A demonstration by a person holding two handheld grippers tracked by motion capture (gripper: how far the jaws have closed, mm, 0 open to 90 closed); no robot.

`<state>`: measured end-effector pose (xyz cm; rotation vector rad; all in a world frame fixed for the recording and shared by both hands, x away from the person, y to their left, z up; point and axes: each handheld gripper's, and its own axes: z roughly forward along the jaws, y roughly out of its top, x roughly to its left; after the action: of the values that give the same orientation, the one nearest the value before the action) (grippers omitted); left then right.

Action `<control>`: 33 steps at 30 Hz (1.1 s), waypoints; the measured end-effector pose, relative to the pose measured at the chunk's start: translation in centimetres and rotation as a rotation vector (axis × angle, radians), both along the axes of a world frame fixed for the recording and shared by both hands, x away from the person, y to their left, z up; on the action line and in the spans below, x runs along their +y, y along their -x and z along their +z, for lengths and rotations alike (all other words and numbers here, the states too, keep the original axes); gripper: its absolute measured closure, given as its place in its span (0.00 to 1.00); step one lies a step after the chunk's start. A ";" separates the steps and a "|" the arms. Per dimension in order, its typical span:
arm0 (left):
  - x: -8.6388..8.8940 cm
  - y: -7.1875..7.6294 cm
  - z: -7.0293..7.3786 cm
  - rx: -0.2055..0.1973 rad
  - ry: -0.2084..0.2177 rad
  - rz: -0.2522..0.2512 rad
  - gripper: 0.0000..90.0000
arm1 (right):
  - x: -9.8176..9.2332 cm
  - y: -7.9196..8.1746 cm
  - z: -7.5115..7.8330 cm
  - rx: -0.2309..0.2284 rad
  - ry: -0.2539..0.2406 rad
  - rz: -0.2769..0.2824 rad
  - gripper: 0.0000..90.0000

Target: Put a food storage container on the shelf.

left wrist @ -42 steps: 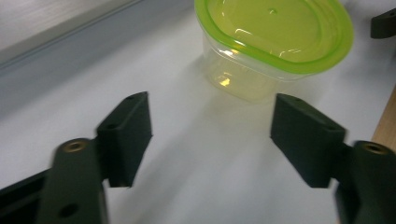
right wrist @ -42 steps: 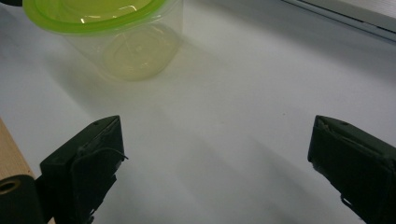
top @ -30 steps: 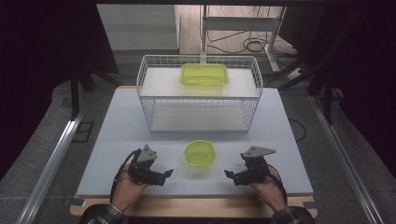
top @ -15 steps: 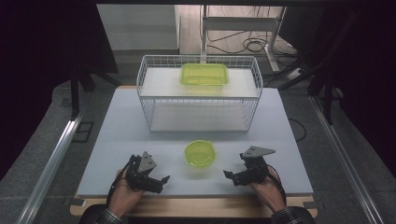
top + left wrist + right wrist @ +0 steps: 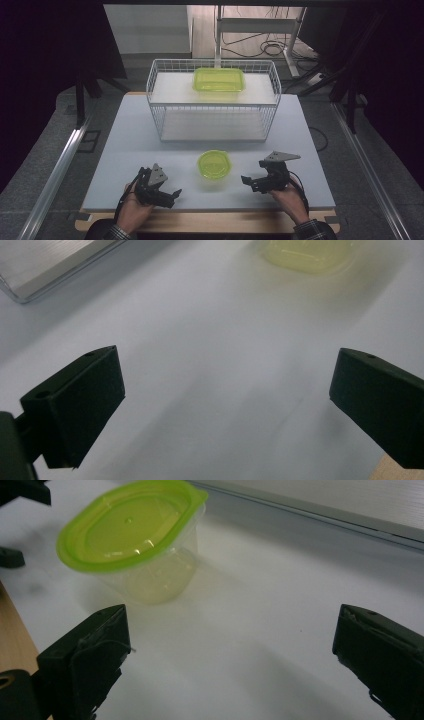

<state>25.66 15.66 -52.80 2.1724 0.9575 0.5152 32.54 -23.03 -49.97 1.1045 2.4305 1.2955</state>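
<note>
Evidently both tools are staged for a pickup: the left gripper (image 5: pixel 167 192) at seven o'clock and the right gripper (image 5: pixel 250 181) at four o'clock flank the small lidded tub (image 5: pixel 214 164), neither touching it. Both stand with jaws spread wide and empty, likely so that either can close on the tub.

wire basket (image 5: pixel 155 95), rectangular green container (image 5: pixel 219 80), white table (image 5: pixel 125 135)

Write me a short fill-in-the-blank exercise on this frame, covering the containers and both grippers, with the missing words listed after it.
1. The small round container on the table has a lid coloured ____.
2. The rectangular container sits on the top shelf of the white wire ____.
3. The jaws of the left gripper and the right gripper both stand ____, with nothing between them.
4. In the high view, the round container lies ____ the two grippers.

Missing words: green; rack; open; between
</note>
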 end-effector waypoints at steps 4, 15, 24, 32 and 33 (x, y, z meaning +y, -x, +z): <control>-0.1 -0.1 -0.1 0.001 -0.010 -0.003 0.01 | 0.2 -0.7 0.7 0.048 -0.042 -0.018 0.02; -0.2 -0.1 -0.2 0.005 -0.033 -0.006 0.02 | 1.4 -3.3 2.2 0.163 -0.091 -0.008 0.12; -0.2 0.0 -0.1 -0.003 -0.029 -0.009 0.02 | 3.1 -5.0 2.4 0.211 -0.119 0.037 0.36; -0.4 0.1 -0.1 -0.008 -0.044 -0.016 0.02 | 4.7 -6.3 1.6 0.308 -0.138 0.081 0.56; -0.4 0.1 -0.1 -0.008 -0.046 -0.018 0.02 | 4.8 -6.5 1.4 0.324 -0.141 0.084 0.58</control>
<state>25.60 15.27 -52.92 2.2161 0.9299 0.5418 39.05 -18.26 -48.56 1.3573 2.6737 1.4302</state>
